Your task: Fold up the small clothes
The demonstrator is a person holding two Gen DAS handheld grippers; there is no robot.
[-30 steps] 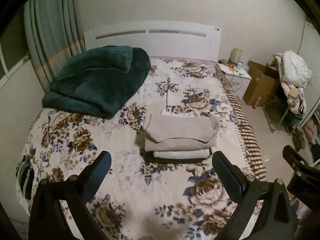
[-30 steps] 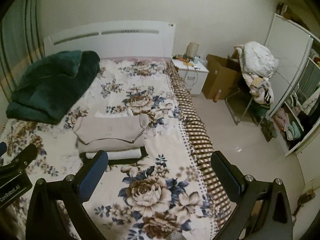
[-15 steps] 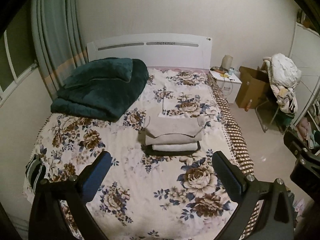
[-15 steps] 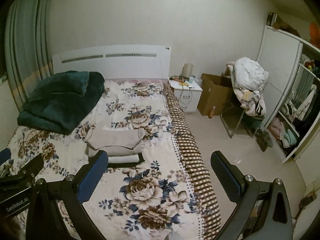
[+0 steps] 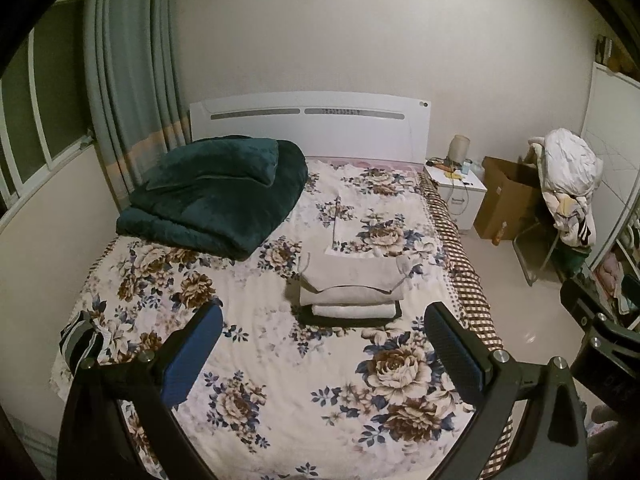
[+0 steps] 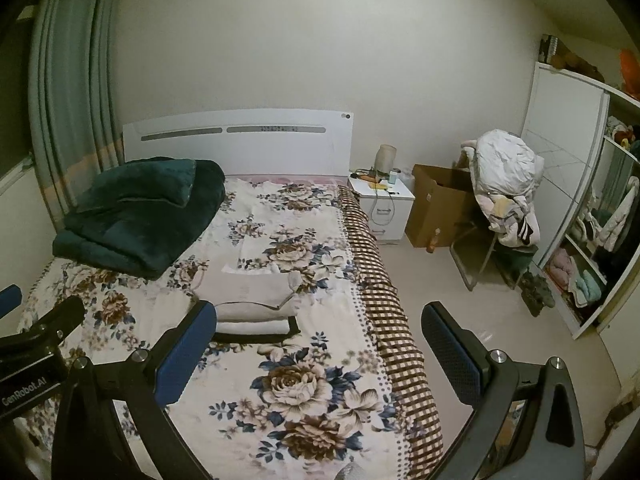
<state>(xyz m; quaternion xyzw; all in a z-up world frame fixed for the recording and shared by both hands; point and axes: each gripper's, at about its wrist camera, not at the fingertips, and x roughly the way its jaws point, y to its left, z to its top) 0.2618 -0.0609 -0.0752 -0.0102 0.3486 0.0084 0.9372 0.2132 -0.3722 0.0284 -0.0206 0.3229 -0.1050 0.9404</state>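
Observation:
A stack of folded clothes (image 5: 350, 288) lies on the floral bed sheet (image 5: 280, 360) in the middle of the bed: a beige piece on top, a white one under it, a dark one at the bottom. The stack also shows in the right wrist view (image 6: 252, 308). My left gripper (image 5: 322, 344) is open and empty, held well back from the stack above the foot of the bed. My right gripper (image 6: 318, 344) is open and empty, over the bed's right side. A striped dark garment (image 5: 78, 344) hangs at the bed's left edge.
A folded dark green blanket (image 5: 216, 192) lies at the head of the bed on the left. A white nightstand (image 6: 384, 204), a cardboard box (image 6: 440, 204) and a chair piled with clothes (image 6: 504, 192) stand to the right. An open wardrobe (image 6: 592, 240) is at far right.
Both grippers have pulled back and up from the stack. The bed and room now show from farther away. The stack has not moved.

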